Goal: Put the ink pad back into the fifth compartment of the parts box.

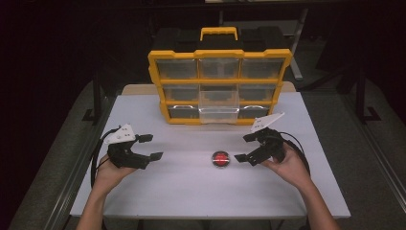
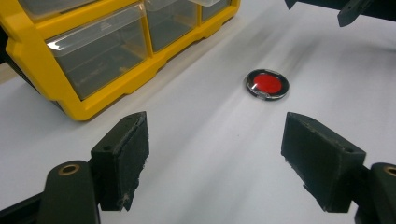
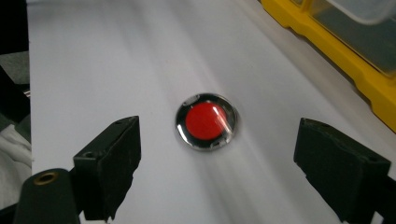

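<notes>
Black jaws of my right gripper (image 1: 245,147) stand wide apart and released, with the red disc (image 3: 207,121) lying flat on the white desk (image 1: 191,191) just ahead of the gap between them, touched by neither jaw. My left gripper (image 1: 152,146) is likewise spread and grasps nothing, set well to the left of the disc. Behind both, at the far edge of the desk, stands the yellow drawer cabinet (image 1: 219,81), with its middle clear drawer (image 1: 219,103) pulled forward.
</notes>
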The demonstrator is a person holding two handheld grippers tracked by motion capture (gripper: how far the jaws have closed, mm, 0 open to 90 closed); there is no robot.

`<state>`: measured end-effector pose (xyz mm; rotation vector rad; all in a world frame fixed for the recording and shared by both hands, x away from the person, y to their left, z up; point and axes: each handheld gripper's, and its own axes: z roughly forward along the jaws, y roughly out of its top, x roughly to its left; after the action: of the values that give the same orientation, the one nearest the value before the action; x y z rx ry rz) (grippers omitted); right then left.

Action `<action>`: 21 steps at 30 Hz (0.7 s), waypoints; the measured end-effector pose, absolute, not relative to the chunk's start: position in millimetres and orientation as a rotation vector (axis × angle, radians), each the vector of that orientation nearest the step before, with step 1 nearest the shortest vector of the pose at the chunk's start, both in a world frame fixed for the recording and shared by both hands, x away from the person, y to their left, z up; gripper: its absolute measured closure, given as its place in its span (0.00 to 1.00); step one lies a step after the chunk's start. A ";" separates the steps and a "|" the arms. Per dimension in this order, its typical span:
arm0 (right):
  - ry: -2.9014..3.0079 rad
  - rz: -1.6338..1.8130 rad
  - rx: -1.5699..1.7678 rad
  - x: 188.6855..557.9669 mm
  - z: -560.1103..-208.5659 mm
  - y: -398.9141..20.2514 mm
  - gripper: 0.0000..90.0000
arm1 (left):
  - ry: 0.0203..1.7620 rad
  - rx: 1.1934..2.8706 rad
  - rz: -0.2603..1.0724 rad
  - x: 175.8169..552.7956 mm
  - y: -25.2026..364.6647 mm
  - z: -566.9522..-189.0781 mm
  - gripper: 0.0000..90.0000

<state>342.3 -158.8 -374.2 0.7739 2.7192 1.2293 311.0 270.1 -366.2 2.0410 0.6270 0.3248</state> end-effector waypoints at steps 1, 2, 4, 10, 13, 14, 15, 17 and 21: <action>2.725 1.231 0.767 343.6 -374.1 -155.8 0.16 | 0.631 2.047 0.328 310.6 270.3 -366.9 0.26; 2.729 1.228 0.761 344.8 -374.3 -152.2 0.16 | 0.638 2.051 0.331 310.3 270.7 -368.1 0.26; 2.739 1.215 0.747 346.5 -375.9 -144.2 0.16 | 0.645 2.042 0.328 309.5 271.2 -369.9 0.26; 2.782 1.140 0.728 352.9 -387.2 -123.2 0.17 | 0.653 2.048 0.340 308.6 271.8 -371.5 0.26; 2.800 1.121 0.703 356.6 -392.9 -116.1 0.20 | 0.663 2.041 0.331 309.1 273.8 -371.3 0.25; 2.803 1.112 0.708 357.4 -394.8 -113.6 0.20 | 0.664 2.044 0.332 309.1 273.8 -371.9 0.25; 2.810 1.089 0.706 358.8 -397.2 -110.5 0.20 | 0.661 2.046 0.337 309.3 273.9 -372.5 0.25; 2.817 1.074 0.703 360.0 -401.0 -106.4 0.20 | 0.658 2.049 0.340 309.5 274.4 -372.9 0.25; 2.840 1.027 0.696 362.5 -410.0 -99.5 0.20 | 0.661 2.042 0.342 309.2 274.3 -373.2 0.24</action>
<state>362.5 -99.5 -410.0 0.6965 2.8403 1.0269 309.2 274.3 -373.2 2.0415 0.6608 0.3421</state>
